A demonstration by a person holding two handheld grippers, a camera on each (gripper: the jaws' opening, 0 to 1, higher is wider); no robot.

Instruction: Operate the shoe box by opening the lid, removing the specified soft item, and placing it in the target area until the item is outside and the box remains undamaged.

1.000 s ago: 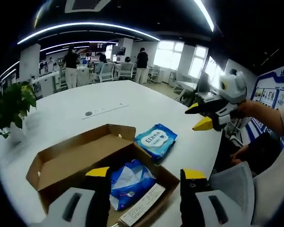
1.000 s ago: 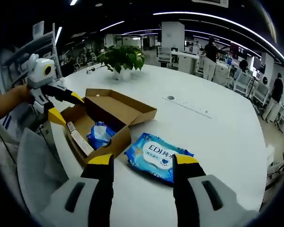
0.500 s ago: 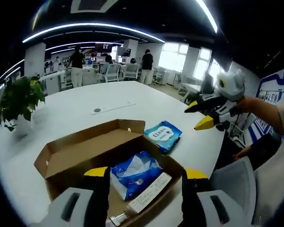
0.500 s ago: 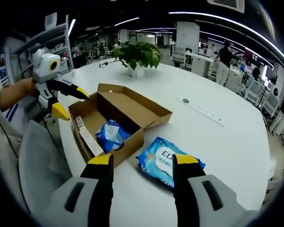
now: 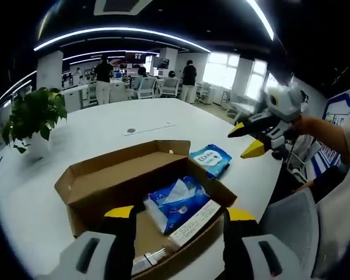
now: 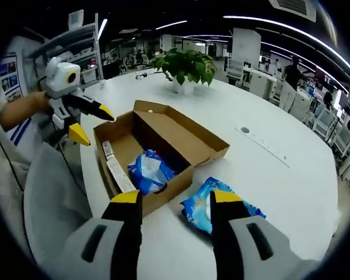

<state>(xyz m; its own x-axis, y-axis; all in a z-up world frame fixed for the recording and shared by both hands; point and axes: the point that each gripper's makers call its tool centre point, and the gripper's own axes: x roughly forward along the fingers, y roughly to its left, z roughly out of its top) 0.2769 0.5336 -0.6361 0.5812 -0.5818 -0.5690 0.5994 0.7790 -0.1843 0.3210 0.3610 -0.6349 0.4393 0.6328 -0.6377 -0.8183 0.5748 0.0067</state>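
1. Brown cardboard shoe box (image 5: 140, 186) sits open on the white round table (image 5: 93, 134), lid back for access.
2. Blue soft pack (image 5: 175, 201) lies inside the box.
3. Left gripper (image 5: 178, 219) and right gripper (image 6: 170, 201) hover, jaws apart, empty.

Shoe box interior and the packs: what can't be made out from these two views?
- Shoe box floor, left gripper view: the near part is hidden behind the near wall and that gripper's own jaws.
- Blue pack in the box: its print is too small to read in either view.
- Wipes pack on the table, right gripper view: partly covered by the right gripper, label cut off.
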